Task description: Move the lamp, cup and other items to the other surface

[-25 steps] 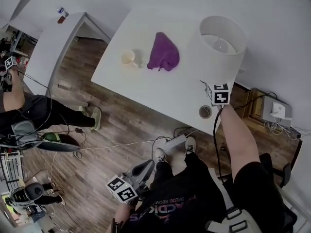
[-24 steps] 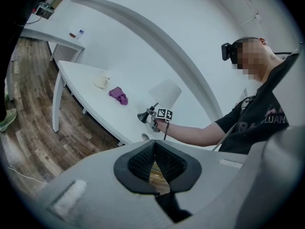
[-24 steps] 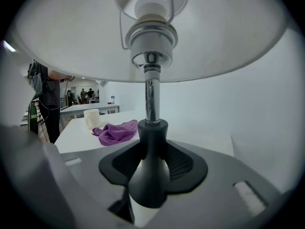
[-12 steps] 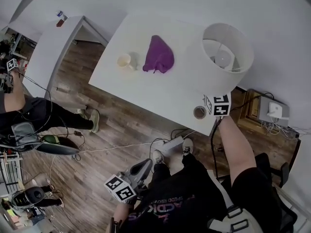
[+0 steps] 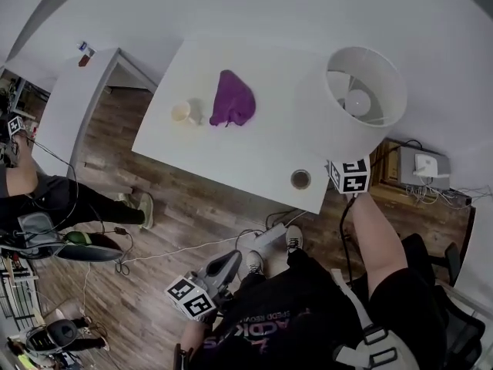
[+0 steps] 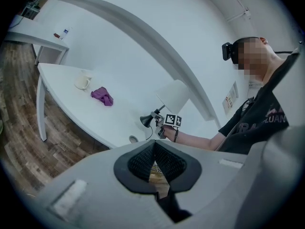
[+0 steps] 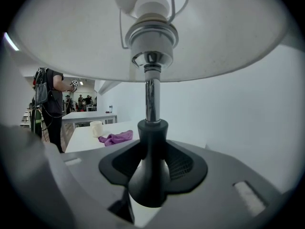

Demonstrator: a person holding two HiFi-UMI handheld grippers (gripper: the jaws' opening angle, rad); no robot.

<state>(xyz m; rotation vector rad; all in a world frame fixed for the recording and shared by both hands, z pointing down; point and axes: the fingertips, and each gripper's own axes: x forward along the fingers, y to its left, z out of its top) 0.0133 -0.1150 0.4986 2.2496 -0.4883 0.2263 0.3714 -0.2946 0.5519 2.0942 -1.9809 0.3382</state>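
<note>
Right gripper (image 7: 148,173) clamped on lamp (image 7: 151,104) base, shown only in its own view; head view's shade (image 5: 350,122) hides that; left gripper (image 6: 155,162) closed, empty, held low; right arm (image 5: 379,237) outstretched.

A white desk (image 5: 254,149) carries a cup (image 5: 182,112) with a purple cloth (image 5: 231,99) just beside it, and a small round ring (image 5: 300,179) near the front edge. The lamp (image 5: 362,91) stands over the desk's right end, with the right gripper (image 5: 348,174) at its foot. The left gripper (image 5: 212,280) hangs low over the wooden floor (image 5: 177,206), well apart from the desk.
</note>
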